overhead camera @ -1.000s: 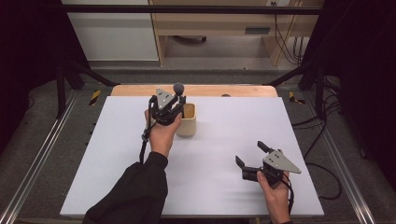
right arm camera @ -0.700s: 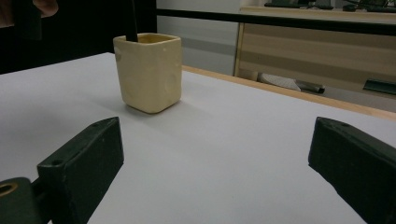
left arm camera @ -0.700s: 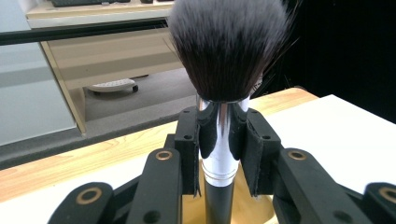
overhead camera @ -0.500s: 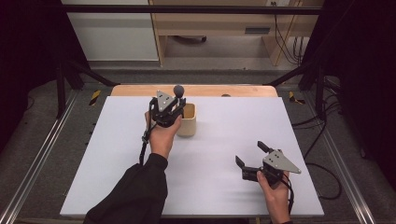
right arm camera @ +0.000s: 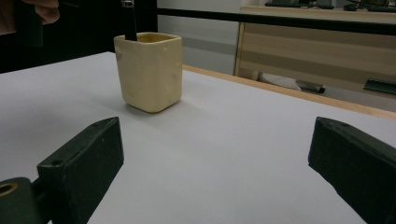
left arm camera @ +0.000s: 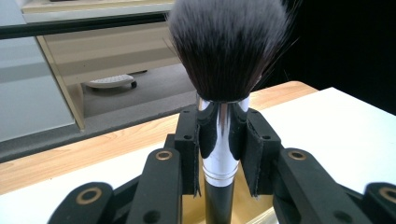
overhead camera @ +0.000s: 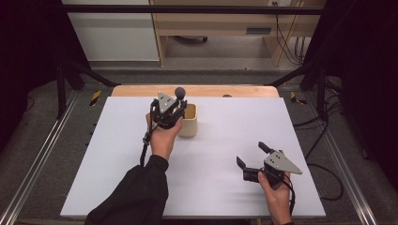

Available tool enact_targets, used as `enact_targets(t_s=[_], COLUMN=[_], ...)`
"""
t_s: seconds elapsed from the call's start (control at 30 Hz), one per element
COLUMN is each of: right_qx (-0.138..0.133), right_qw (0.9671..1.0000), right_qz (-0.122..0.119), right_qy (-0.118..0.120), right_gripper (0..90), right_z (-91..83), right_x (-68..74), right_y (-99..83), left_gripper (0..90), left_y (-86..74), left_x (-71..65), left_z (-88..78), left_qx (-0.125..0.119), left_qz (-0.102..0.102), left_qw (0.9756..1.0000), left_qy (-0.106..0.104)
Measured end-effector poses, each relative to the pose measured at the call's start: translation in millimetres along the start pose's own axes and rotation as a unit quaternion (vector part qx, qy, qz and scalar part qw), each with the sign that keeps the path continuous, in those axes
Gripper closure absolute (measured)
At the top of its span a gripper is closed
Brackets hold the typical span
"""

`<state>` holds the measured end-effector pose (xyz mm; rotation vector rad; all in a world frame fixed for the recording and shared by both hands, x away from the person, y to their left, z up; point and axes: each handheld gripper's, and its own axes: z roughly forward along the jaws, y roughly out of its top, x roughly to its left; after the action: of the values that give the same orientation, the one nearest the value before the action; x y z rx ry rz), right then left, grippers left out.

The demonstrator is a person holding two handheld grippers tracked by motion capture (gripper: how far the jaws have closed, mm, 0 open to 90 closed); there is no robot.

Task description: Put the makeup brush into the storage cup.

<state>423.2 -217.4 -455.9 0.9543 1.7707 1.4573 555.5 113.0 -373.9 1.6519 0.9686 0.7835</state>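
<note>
Jaws of the left gripper [left arm camera: 219,140] are closed on the silver ferrule of a makeup brush [left arm camera: 226,51], held upright with bristles above the pads. Below the jaws, the black handle is seen entering a cream square cup [overhead camera: 188,121] directly beneath. Behind the cup a wooden table edge [overhead camera: 197,90] is noted. The right gripper [overhead camera: 253,157] is held wide apart and empty, low over the white tabletop [right arm camera: 224,140]; the cup [right arm camera: 148,70] is seen ahead of and left of its jaws, well apart, nothing between.
</note>
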Motion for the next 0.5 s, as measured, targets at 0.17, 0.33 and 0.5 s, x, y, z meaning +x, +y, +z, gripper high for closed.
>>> enact_targets(t_s=[0.17, 0.33, 0.5], right_qx=[0.001, 0.001, 0.002], right_qw=[1.0, 1.0, 1.0], right_qz=[0.001, -0.001, 0.0], right_qy=[-0.001, 0.0, 0.0], right_gripper=[3.6, 3.6, 3.6], right_z=[-0.2, 0.0, 0.2], right_x=[-0.1, 0.0, 0.1], right_y=[0.0, 0.0, -0.2], left_gripper=[70.1, 70.1, 70.1], left_y=[-2.0, -3.4, -4.5], left_x=[-0.5, -0.4, -0.1], left_z=[0.2, 0.3, 0.3], left_qx=[0.002, 0.003, 0.005], left_qz=[0.001, 0.001, 0.002], left_qw=[1.0, 1.0, 1.0], left_qy=[0.0, 0.0, -0.001])
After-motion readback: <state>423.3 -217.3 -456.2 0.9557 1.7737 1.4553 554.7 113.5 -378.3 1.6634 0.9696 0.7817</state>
